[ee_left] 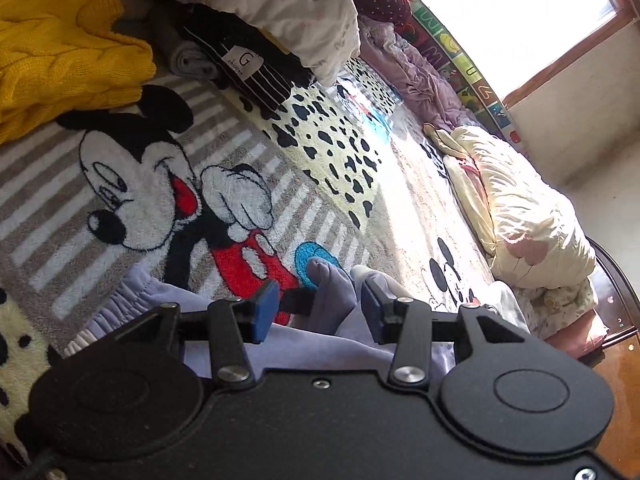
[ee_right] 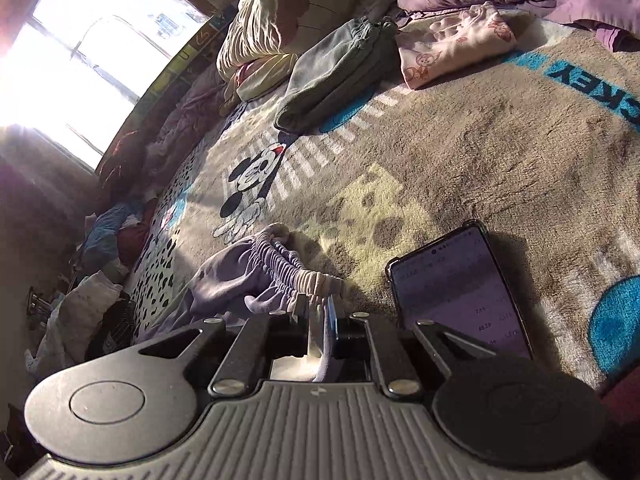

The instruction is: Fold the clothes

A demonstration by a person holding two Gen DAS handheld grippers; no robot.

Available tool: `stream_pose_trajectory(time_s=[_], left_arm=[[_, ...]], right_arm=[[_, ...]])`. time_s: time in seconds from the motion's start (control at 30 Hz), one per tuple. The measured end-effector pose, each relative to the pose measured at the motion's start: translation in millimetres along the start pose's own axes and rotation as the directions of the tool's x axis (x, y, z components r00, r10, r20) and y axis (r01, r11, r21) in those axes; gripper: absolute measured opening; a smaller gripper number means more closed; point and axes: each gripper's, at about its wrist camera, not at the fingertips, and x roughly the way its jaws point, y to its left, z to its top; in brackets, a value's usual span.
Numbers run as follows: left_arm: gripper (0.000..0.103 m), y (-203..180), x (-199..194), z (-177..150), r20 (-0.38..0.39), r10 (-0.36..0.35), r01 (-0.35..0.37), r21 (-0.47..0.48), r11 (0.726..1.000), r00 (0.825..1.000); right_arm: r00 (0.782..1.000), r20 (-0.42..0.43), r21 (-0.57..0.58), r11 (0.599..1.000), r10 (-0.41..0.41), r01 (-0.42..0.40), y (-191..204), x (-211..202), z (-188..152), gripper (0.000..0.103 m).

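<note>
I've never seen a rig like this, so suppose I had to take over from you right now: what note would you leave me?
Left gripper: open, a fold of the lavender pants between its pads, not clamped.
Right gripper: shut on the pants' waistband.
Pants lie bunched on the Mickey blanket; a phone lies beside them.
Done: gray pants and a pink top sit folded farther back.
Left: spread and fold the lavender pants.

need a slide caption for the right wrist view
Right gripper shut on the waistband of lilac pants on a Mickey blanket, a phone lying just beside it.
</note>
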Motion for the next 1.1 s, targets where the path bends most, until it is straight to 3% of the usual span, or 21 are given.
stream_pose_trajectory(time_s=[0.3,0.37,0.43,0.5,0.57,0.6,0.63,0.67,0.73,0.77,0.8,0.83,0.93,1.1], left_arm=[[0.043,-4,89,13,-0.132,-0.011,0.000,-0.087,0.996,0.991],[0.042,-8,103,12,-0.156,-0.015,0.005,-0.063,0.998,0.988],[0.011,-13,112,8,-0.172,0.002,-0.006,-0.019,1.000,0.985],[0.006,-16,112,6,-0.168,-0.013,0.016,0.016,1.000,0.986],[0.006,-22,92,11,-0.091,-0.101,0.104,0.032,0.994,0.991],[0.005,-23,73,17,-0.001,-0.179,0.179,0.021,0.984,0.984],[0.005,-21,52,23,0.102,-0.251,0.251,0.017,0.968,0.963],[0.005,-18,33,30,0.193,-0.276,0.278,0.018,0.960,0.942],[0.007,-3,9,41,0.310,-0.213,0.230,-0.019,0.973,0.926],[0.010,8,7,46,0.324,-0.153,0.180,-0.054,0.982,0.934],[0.026,21,9,49,0.303,-0.072,0.105,-0.094,0.990,0.950],[0.035,33,12,52,0.266,0.018,0.019,-0.134,0.991,0.964],[0.042,67,5,46,0.245,0.152,-0.105,-0.194,0.975,0.958],[0.048,81,6,41,0.224,0.162,-0.119,-0.192,0.974,0.961]], right_arm=[[0.997,-0.032,-0.091,0.994,-0.066,0.062,15,62,11,0.013],[0.996,-0.033,-0.120,0.990,-0.082,0.078,17,71,14,0.013],[0.995,-0.043,-0.142,0.986,-0.094,0.087,17,79,16,0.013],[0.993,-0.058,-0.154,0.984,-0.100,0.090,15,85,16,0.013],[0.992,-0.068,-0.168,0.981,-0.110,0.097,14,89,14,0.013],[0.991,-0.068,-0.174,0.980,-0.115,0.101,13,89,14,0.013],[0.991,-0.067,-0.177,0.979,-0.117,0.104,13,89,13,0.013],[0.991,-0.066,-0.179,0.978,-0.121,0.107,13,89,13,0.013],[0.990,-0.067,-0.176,0.978,-0.127,0.113,12,89,13,0.013],[0.989,-0.069,-0.175,0.978,-0.128,0.114,12,88,13,0.013],[0.989,-0.071,-0.176,0.978,-0.130,0.116,13,88,13,0.013],[0.988,-0.073,-0.177,0.977,-0.133,0.119,14,87,13,0.013],[0.988,-0.078,-0.176,0.977,-0.135,0.120,18,82,16,0.015],[0.993,-0.052,-0.193,0.977,-0.107,0.095,34,70,29,0.017]])
